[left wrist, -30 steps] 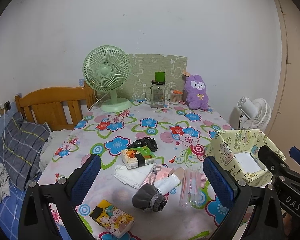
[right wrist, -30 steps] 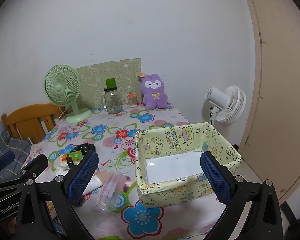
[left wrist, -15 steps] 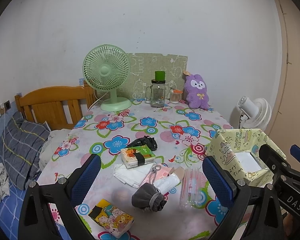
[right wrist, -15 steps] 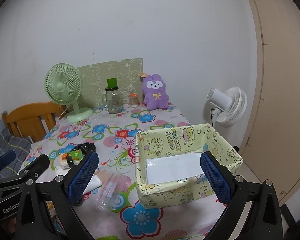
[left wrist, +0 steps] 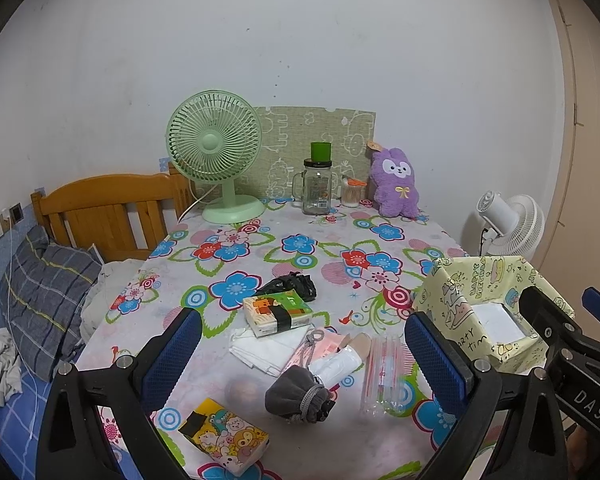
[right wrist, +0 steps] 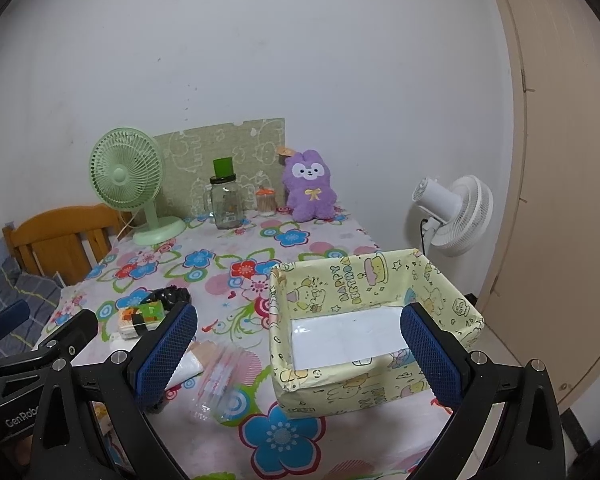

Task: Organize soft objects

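Note:
Small items lie on the flowered tablecloth (left wrist: pixel 300 248): a grey drawstring pouch (left wrist: pixel 296 394), a folded white cloth (left wrist: pixel 268 346), a tissue pack with a black band (left wrist: pixel 278 314), a cartoon-printed tissue pack (left wrist: pixel 224 440), a black crumpled bag (left wrist: pixel 294 284) and a clear plastic sleeve (left wrist: pixel 382 376). A purple plush rabbit (left wrist: pixel 394 184) sits at the far edge. The yellow cartoon-print box (right wrist: pixel 374 324) stands at the right, holding only a white sheet. My left gripper (left wrist: pixel 300 364) hangs open above the pile. My right gripper (right wrist: pixel 298 354) is open over the box's near wall.
At the back stand a green desk fan (left wrist: pixel 214 152), a glass jar with a green lid (left wrist: pixel 318 190) and a small toothpick jar (left wrist: pixel 352 194). A wooden headboard (left wrist: pixel 100 208) and a plaid pillow (left wrist: pixel 44 296) lie left. A white floor fan (right wrist: pixel 456 216) stands right.
Both views have lifted very slightly. Nothing on the table has moved and both grippers stay open.

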### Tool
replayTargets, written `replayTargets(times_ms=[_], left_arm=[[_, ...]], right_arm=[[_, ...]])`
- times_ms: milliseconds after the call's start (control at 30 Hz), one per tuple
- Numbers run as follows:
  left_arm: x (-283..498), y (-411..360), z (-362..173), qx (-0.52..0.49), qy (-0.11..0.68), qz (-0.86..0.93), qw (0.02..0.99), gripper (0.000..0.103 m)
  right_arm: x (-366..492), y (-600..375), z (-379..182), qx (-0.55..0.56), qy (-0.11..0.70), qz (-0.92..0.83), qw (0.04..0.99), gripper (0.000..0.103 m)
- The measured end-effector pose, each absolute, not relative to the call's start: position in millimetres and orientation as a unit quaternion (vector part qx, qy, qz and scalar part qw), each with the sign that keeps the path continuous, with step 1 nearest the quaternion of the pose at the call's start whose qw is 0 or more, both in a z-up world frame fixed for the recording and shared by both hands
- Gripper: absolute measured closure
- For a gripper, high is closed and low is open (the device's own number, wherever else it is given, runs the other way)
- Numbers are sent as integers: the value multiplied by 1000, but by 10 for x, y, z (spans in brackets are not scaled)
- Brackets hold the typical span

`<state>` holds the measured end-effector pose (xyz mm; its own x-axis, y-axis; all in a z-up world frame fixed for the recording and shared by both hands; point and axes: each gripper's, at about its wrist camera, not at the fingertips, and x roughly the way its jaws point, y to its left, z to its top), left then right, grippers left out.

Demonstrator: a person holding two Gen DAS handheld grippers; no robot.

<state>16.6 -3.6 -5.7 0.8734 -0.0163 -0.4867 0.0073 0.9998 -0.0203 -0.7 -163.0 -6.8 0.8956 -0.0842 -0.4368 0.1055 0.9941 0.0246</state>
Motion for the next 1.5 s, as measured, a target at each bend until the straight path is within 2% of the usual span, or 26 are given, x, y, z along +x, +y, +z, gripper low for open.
replayTargets(times_ms=[533, 800, 1000, 1500], left_arm=[[144, -3, -43, -10, 251, 2, 968, 2], [98, 63, -117, -10, 255, 5, 967, 5], [74, 164, -203, -11, 263, 8, 965, 9], [45, 357, -609, 10, 298, -4, 954, 8]], right_arm=[[-6, -1619, -81, 31, 226, -46, 972, 0], [-33, -1535, -98, 32, 220, -39, 974, 0], [-55, -1413, -151, 31, 218, -25, 975, 1], [-42, -1073, -471, 38, 236, -2, 971, 4]])
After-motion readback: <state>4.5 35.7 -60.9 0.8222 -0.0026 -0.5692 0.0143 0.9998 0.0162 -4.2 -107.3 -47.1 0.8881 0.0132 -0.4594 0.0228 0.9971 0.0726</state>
